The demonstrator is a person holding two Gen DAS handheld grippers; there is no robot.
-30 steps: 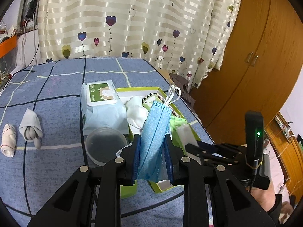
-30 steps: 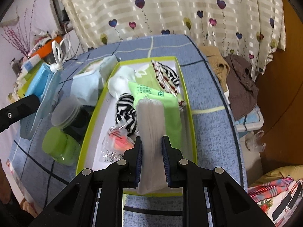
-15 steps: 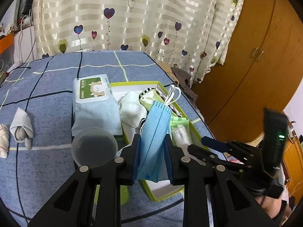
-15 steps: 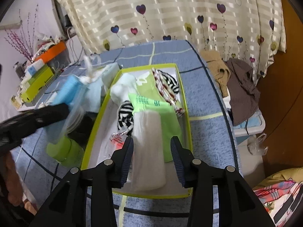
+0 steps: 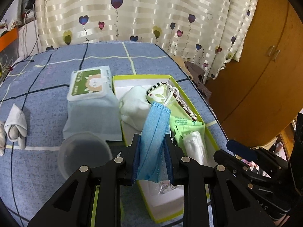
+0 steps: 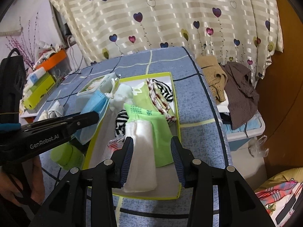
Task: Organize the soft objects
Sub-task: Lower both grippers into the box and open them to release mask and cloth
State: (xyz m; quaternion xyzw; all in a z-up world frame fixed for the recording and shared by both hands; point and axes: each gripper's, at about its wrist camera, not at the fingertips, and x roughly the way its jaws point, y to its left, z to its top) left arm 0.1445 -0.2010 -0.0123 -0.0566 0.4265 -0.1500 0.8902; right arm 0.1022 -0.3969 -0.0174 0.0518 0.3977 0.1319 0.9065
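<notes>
**Meanwhile: one mask held, one pack let go**

Here the left gripper (image 5: 153, 155) pinches one blue face mask (image 5: 154, 134) above the green-rimmed box (image 6: 175, 102). The right gripper (image 6: 152, 160) stands open, its jaws apart astride one white tissue pack (image 6: 141, 155) lying in the box. Two rolled socks (image 5: 16, 126) sit on the table (image 5: 47, 75).

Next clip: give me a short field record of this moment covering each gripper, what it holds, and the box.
left gripper: shut on folded blue face mask, over the box
right gripper: open, holds nothing
white tissue packet: lying in box, between the right jaws, not pinched
lime-edged cardboard box: holds white cloth, green packets, striped fabric
outside box: wet-wipes pack, rolled grey socks
</notes>
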